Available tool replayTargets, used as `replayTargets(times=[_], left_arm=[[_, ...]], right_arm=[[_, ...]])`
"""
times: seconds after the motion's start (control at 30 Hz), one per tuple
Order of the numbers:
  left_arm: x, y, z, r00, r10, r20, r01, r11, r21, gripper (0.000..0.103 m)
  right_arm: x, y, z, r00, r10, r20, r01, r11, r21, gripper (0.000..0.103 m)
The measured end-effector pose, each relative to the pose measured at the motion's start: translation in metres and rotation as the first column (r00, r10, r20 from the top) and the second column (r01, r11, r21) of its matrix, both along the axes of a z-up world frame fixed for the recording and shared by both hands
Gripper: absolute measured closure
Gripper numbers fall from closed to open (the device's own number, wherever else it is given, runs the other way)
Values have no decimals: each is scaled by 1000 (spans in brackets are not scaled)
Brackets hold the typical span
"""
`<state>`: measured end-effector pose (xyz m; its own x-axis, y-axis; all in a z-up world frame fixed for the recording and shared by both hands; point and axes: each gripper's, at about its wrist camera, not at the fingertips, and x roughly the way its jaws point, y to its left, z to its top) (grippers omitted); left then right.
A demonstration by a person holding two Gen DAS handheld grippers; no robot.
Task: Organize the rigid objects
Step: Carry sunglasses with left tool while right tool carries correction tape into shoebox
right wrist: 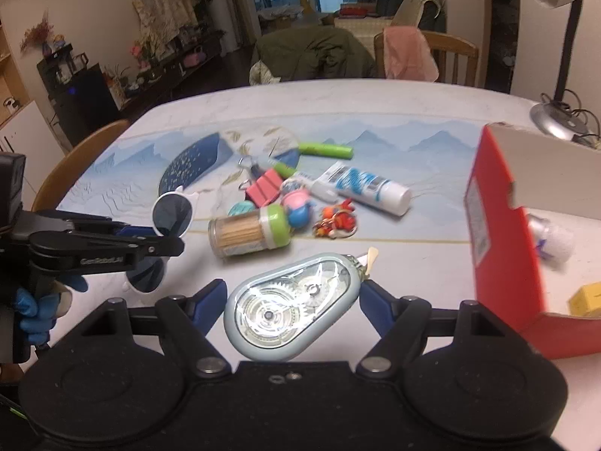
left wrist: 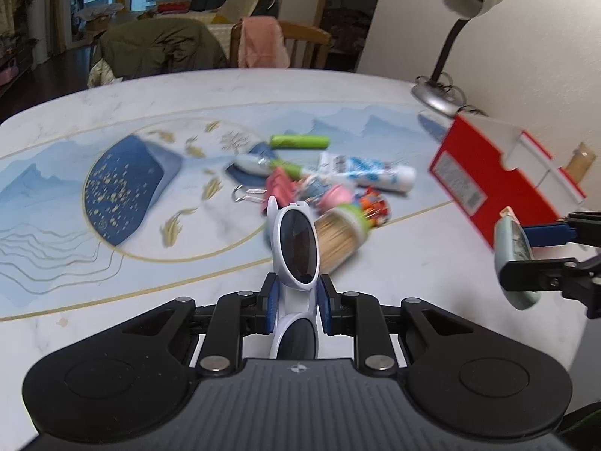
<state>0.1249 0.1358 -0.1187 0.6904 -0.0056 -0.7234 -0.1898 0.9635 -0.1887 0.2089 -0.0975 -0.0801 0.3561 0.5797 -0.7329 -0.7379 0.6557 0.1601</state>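
Here, left tool (left wrist: 296,300) pinches sunglasses (left wrist: 296,248) upright.

glossy white plastic sunglasses (left wrist: 296,251) with dark lenses, matt black plastic left claw (left wrist: 296,300), clear glossy shell on pale blue tape dispenser (right wrist: 289,304), red cardboard box (right wrist: 503,248), smooth marble-look table (left wrist: 413,263), chromed metal lamp base (left wrist: 435,97)

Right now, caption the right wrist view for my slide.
Right gripper holds a correction tape dispenser beside the red box; left gripper holds white sunglasses.
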Motion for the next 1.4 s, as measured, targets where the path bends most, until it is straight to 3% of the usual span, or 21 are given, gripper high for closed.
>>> replayTargets(times=[0.3,0.63,0.87,1.0,1.4], left_arm=[[14,-39,45,994,-83,65,84,996,-10,81],[54,-97,73,977,-191,100,189,982,24,81],[91,-144,83,962,-255,100,251,967,51,81],[116,-168,85,958,-277,80,276,961,18,81],[187,-243,96,932,-360,43,354,930,103,81]], right_arm=[[6,-33,28,999,-32,41,31,999,25,26],[41,-84,45,990,-106,93,102,994,45,26],[79,-125,45,981,-162,105,158,986,47,26],[100,-145,41,978,-178,110,175,984,34,26],[169,-188,22,971,-204,126,208,978,-23,26]])
